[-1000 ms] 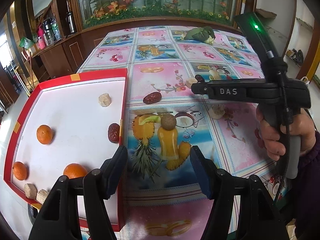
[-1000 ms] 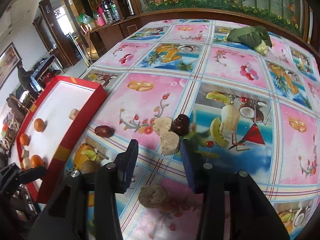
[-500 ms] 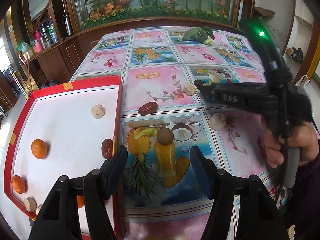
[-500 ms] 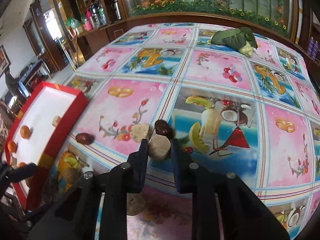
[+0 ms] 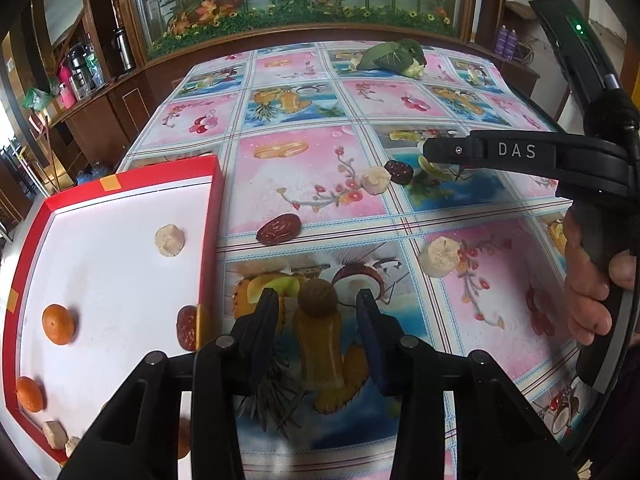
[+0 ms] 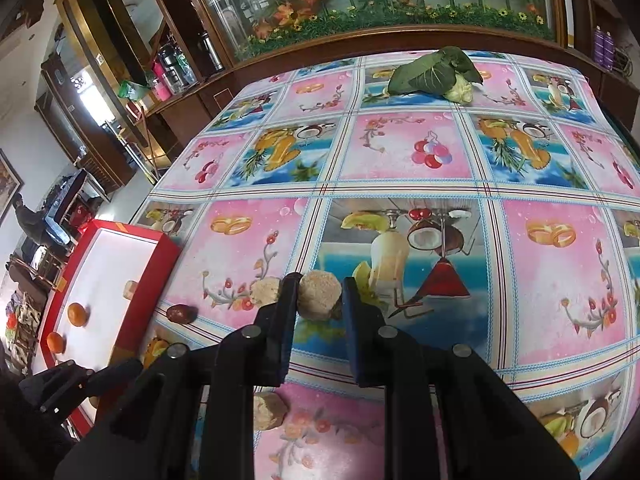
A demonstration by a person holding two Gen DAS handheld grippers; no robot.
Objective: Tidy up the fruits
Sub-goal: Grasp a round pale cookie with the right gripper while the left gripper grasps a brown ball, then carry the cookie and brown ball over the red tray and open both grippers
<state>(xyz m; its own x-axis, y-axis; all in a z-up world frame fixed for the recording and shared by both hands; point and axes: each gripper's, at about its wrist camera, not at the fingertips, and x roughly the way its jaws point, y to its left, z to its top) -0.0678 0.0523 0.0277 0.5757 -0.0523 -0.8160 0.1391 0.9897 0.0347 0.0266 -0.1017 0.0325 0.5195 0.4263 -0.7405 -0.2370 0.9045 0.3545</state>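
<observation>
Partly done, judging by the layout. Inside the red tray (image 5: 211, 216), at the left of the left wrist view: two small oranges (image 5: 58, 324), a pale root slice (image 5: 170, 240), a red date (image 5: 187, 328) against the right wall, and a couple of pale chunks (image 5: 54, 434) at the lower left corner. Left on the fruit-print tablecloth (image 5: 304, 184): a red date (image 5: 279, 229) just right of the tray wall, a pale slice (image 5: 376, 180) touching a dark date (image 5: 398, 171) at upper centre, another pale slice (image 5: 439, 257) at centre right, and a brown round fruit (image 5: 318, 298), perhaps a longan. Also a leafy cabbage (image 6: 434, 72) at the far edge of the table, well apart from everything else.

Left gripper (image 5: 318, 312) low at the bottom centre of its view, fingers spread wide on either side of the brown round fruit, no contact visible.

Right gripper (image 6: 318, 300) at the lower centre of its view, fingers drawn narrow onto a beige slice (image 6: 319, 294), pads pressing both sides; whether lifted off the cloth or resting on it cannot be told. Just left of that slice, a second pale slice (image 6: 265, 291); below the fingers, another (image 6: 269, 411). Seen from the left wrist, the right gripper reaching across from the right of the frame, a person's hand (image 5: 592, 296) wrapped round its handle.

Likely next: carrying the gripped slice over to the tray.
</observation>
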